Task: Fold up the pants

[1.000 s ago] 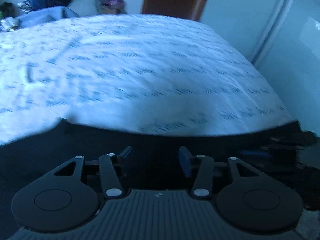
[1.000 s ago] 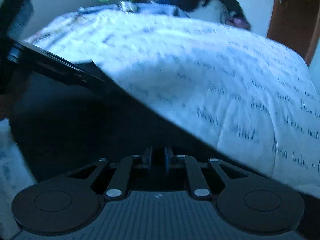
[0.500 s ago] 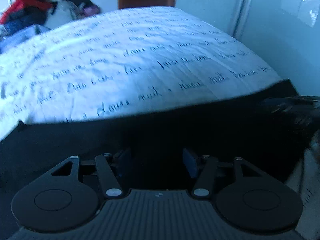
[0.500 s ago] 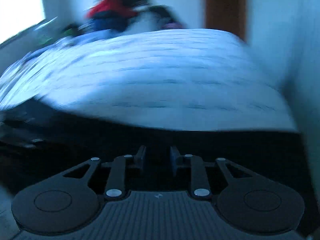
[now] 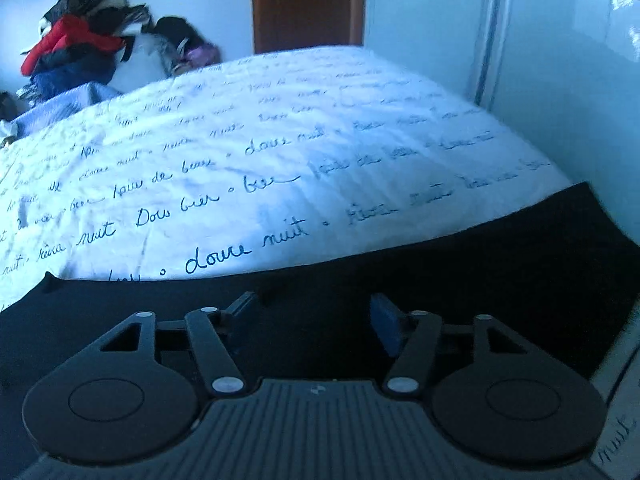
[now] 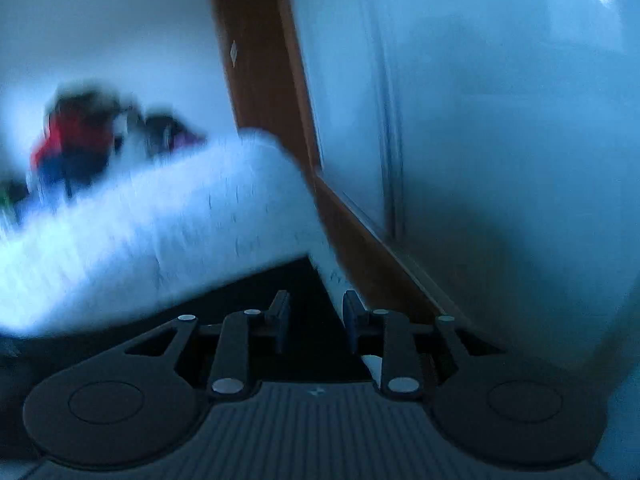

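The black pants (image 5: 440,280) lie flat in a wide band across the near edge of the bed. My left gripper (image 5: 314,314) hangs just over them, and its jaws are opening. Its fingers stand well apart and grip nothing. In the blurred right wrist view, my right gripper (image 6: 316,318) is over the pants' end (image 6: 248,300) at the bed's corner. Its jaws are also opening, with a clear gap between the pads. No cloth shows pinched between them.
The bed's white duvet (image 5: 280,140), printed with script, stretches beyond the pants. A pile of clothes (image 5: 76,56) and a blue blanket (image 5: 60,100) sit at its far left. A brown door (image 5: 308,4) and a white wardrobe (image 5: 540,40) stand close on the right.
My left jaws have widened over the pants. My right gripper has swung right to the bed's corner and parted from shut. It has left the left wrist view.
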### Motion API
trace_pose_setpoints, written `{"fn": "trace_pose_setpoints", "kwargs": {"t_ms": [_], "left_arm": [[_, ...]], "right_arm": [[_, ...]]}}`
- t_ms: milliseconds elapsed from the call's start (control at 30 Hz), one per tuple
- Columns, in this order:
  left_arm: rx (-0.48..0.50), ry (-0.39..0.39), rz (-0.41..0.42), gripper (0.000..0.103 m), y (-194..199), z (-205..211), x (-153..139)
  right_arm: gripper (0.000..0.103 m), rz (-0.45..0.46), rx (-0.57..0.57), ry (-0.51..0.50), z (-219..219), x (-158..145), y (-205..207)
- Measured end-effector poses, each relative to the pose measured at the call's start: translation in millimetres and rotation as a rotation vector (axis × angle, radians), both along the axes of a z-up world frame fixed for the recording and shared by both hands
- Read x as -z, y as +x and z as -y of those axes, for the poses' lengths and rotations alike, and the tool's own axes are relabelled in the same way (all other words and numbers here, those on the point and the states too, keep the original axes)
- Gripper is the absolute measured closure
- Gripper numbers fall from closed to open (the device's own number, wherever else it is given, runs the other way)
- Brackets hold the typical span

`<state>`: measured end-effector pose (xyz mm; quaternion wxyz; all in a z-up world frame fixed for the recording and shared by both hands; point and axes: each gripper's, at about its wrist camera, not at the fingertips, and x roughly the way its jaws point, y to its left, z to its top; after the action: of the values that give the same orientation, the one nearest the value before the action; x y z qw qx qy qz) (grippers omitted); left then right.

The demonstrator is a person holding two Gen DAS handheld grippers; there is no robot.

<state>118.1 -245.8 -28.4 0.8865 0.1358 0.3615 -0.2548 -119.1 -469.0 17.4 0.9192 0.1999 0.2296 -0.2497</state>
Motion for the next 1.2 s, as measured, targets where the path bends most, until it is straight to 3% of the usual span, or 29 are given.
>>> {"fn": "trace_pose_setpoints", "kwargs": {"t_ms": [67, 133, 200, 267, 400, 533, 633, 733, 767, 867, 900, 933, 1033, 1200], "left_arm": [[0.006, -0.014, -0.013, 0.029, -5, -1, 0], [0.037, 0.003, -0.030, 0.027, -6, 6, 7], [0.036, 0.050, -0.028, 0.027, -7, 15, 16], [0.029, 0.038, -0.020, 0.029, -9, 16, 15], [0.063, 0.000, -0.018, 0.028, -14, 18, 4], [0.063, 0.022, -0.032, 0.028, -14, 24, 8], [0.060, -0.002, -0.088, 0.027, -8, 22, 11], [0.055, -0.017, -0.102, 0.025, -3, 22, 9], [0.056, -0.023, -0.102, 0.023, -3, 22, 7], [0.081, -0.065, -0.121, 0.018, 3, 23, 1], [0.087, -0.080, -0.134, 0.018, 5, 23, -1], [0.091, -0.098, -0.155, 0.018, 7, 23, -2], [0.095, -0.177, -0.247, 0.018, 16, 20, -2], [0.054, -0.364, -0.427, 0.018, 32, 7, 0]], "right_arm": [[0.059, 0.056, -0.034, 0.114, -1, -8, -21], [0.018, 0.054, -0.110, 0.209, -10, -5, -25], [0.019, 0.041, -0.178, 0.270, -23, 5, -25], [0.019, 0.021, -0.215, 0.340, -33, 20, -23], [0.018, 0.010, -0.196, 0.379, -46, 41, -17], [0.018, 0.111, -0.102, 0.434, -25, 46, -8], [0.019, 0.241, -0.002, 0.560, -5, 61, 2], [0.022, 0.361, 0.107, 0.672, 18, 77, 5], [0.024, 0.368, 0.121, 0.663, 23, 79, 5], [0.060, 0.306, 0.158, 0.614, 26, 80, 17], [0.078, 0.286, 0.168, 0.606, 28, 81, 18], [0.090, 0.279, 0.179, 0.612, 29, 83, 13], [0.094, 0.303, 0.183, 0.629, 34, 86, 5], [0.095, 0.256, 0.051, 0.417, 12, 53, 16]]}}
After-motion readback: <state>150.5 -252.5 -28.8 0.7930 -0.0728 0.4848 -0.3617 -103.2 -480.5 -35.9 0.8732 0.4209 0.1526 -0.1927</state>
